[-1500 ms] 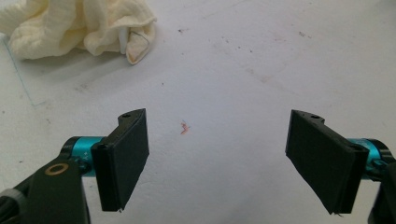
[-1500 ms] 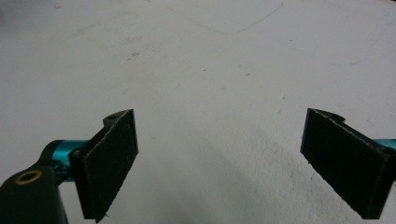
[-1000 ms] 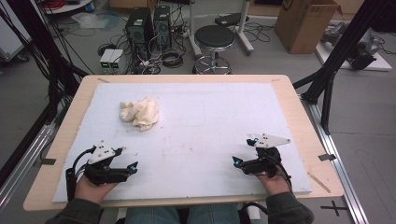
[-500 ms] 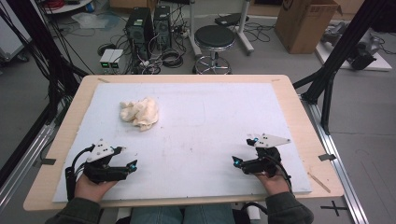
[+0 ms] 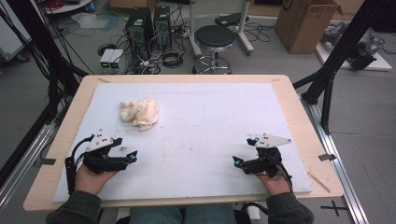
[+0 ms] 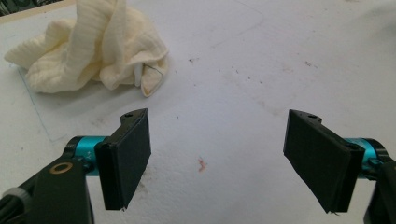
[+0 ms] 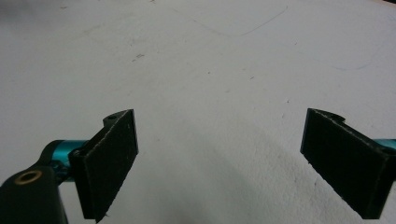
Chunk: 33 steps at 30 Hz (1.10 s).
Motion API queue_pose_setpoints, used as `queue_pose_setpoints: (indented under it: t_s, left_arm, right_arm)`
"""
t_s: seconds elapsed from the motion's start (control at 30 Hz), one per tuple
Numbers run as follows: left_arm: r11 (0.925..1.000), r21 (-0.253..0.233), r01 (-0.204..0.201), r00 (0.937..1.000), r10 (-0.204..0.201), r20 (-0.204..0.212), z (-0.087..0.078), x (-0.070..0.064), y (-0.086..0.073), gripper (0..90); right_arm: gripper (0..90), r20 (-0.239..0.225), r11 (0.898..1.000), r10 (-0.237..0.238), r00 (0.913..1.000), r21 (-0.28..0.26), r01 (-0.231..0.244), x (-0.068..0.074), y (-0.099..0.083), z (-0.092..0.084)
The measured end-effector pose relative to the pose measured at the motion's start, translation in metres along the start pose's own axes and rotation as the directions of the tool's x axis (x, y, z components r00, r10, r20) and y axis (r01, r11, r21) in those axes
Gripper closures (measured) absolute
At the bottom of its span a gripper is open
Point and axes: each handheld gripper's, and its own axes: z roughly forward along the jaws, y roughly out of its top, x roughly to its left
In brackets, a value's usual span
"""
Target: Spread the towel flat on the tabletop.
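Observation:
A crumpled cream cloth (image 5: 139,113) lies on the white board (image 5: 205,116), left of centre. In the left gripper view the cloth (image 6: 93,51) sits ahead and to the left of the jaws, apart from them. My left gripper (image 5: 127,148) rests near the board's front left, held by a hand, open with nothing between its pads (image 6: 223,158). At the front right my right gripper (image 5: 243,150) is also open over bare board, its jaws wide apart (image 7: 229,158).
The board lies on a wooden table (image 5: 299,112) whose edge frames it. Beyond the far edge stand a black stool (image 5: 214,39), computer towers (image 5: 148,25) with cables and a cardboard box (image 5: 306,23). Black frame legs (image 5: 334,70) rise at the right.

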Motion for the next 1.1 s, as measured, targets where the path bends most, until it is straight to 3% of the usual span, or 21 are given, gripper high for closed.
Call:
queue_pose_setpoints:
  t_s: [0.57,0.87,1.1]
  left_arm:
    - [0.9998,0.018,0.007,0.9999,-0.007,0.013,0.022,0.021,0.04,27.9]
    - [0.9995,0.028,0.014,0.9999,-0.014,0.007,0.028,0.03,0.049,31.0]
    - [0.9986,0.032,0.042,0.999,-0.041,-0.015,0.039,0.04,0.057,32.1]
  right_arm:
    - [10.3,-0.007,1.0,-0.014,0.9999,-0.022,0.014,-0.004,0.005,0.001]
    - [10.3,-0.007,1.0,-0.02,0.9998,-0.024,0.02,-0.005,0.007,0.002]
    - [10.3,-0.011,0.999,-0.027,0.9996,-0.019,0.027,-0.006,0.007,0.005]
